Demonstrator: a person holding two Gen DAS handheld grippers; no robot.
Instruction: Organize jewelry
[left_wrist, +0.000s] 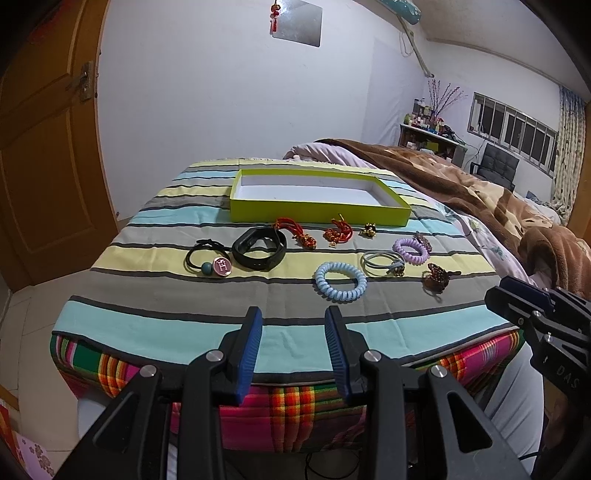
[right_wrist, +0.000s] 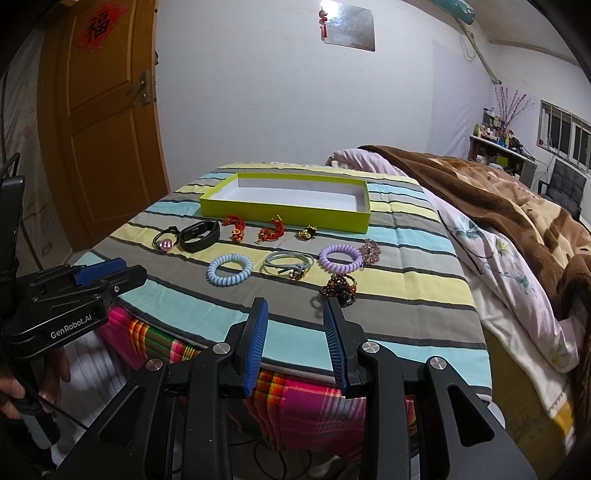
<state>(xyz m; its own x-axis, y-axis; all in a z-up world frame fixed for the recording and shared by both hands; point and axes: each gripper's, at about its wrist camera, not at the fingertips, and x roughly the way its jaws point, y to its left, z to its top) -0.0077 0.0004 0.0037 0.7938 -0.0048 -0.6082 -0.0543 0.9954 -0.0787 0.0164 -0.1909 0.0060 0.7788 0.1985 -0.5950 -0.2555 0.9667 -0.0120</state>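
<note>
Left claw (left_wrist: 293, 347): jaws spread, nothing between the blue pads, held over the near edge of the table (left_wrist: 166, 317) and pointing down and forward across the striped cloth. Right claw (right_wrist: 295, 343): likewise spread and empty, over the same near edge, further toward the bed (right_wrist: 517, 236). Jewelry, all on the cloth ahead of both claws and untouched, in two loose rows. Near row: blue coil hair tie (right_wrist: 229, 270), grey hair tie (right_wrist: 288, 266) beside it, purple coil hair tie (right_wrist: 340, 259), with a dark beaded piece (right_wrist: 338, 290) nearest the right claw and a pale beaded piece (right_wrist: 371, 251) touching the purple coil on its far side. Far row: black hair tie with a round charm (left_wrist: 210, 260), black wristband (left_wrist: 260, 248) just beside it, two red cord charms (left_wrist: 295, 232), small gold charm (left_wrist: 369, 230). Green box (left_wrist: 319, 199): open, white floor bare, long axis running across the view, lying beyond the far row and close to the red cord charms. Judged relation for the coming move: every piece lies forward of the claws, the box beyond them, so each carry runs away from the person. Dark beaded piece sits almost straight ahead of the right claw and is its nearest pick; blue coil hair tie lies nearly straight ahead of the left claw, with the black wristband and charm tie off toward the door side. Sorting not yet begun, by the bare box.
</note>
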